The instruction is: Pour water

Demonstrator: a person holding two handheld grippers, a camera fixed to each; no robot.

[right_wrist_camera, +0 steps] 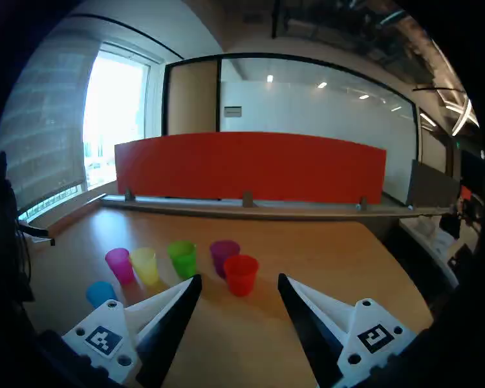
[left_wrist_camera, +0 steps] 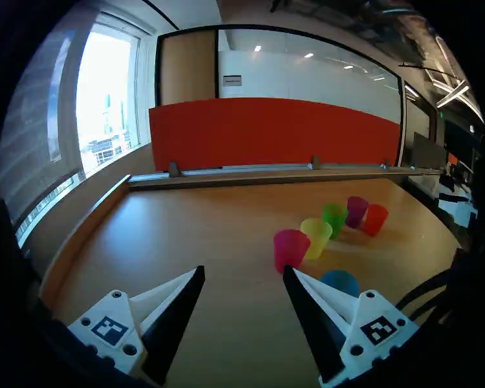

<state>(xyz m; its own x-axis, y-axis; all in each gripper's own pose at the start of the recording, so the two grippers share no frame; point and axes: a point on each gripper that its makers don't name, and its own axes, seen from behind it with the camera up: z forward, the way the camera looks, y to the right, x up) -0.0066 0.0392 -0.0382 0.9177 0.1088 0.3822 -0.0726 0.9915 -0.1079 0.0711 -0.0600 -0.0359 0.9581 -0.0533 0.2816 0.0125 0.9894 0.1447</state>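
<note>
Several plastic cups stand on a wooden desk [left_wrist_camera: 204,233]. In the left gripper view a pink cup [left_wrist_camera: 290,249], yellow cup [left_wrist_camera: 316,237], green cup [left_wrist_camera: 334,218], purple cup [left_wrist_camera: 356,211] and red cup [left_wrist_camera: 374,218] sit ahead to the right, and a blue cup [left_wrist_camera: 340,282] is partly hidden behind the right finger. My left gripper [left_wrist_camera: 242,282] is open above the desk with nothing in it. In the right gripper view the red cup [right_wrist_camera: 241,275] stands just ahead of my open right gripper [right_wrist_camera: 238,288], with purple [right_wrist_camera: 224,256], green [right_wrist_camera: 182,258], yellow [right_wrist_camera: 145,265], pink [right_wrist_camera: 119,264] and blue [right_wrist_camera: 100,293] cups leftward.
A red divider panel [right_wrist_camera: 249,167] runs along the desk's far edge, with a glass wall behind it. A bright window [left_wrist_camera: 107,103] is on the left. Black cables or chair parts [left_wrist_camera: 430,291] show at the right edge, and other desks [right_wrist_camera: 436,233] lie to the right.
</note>
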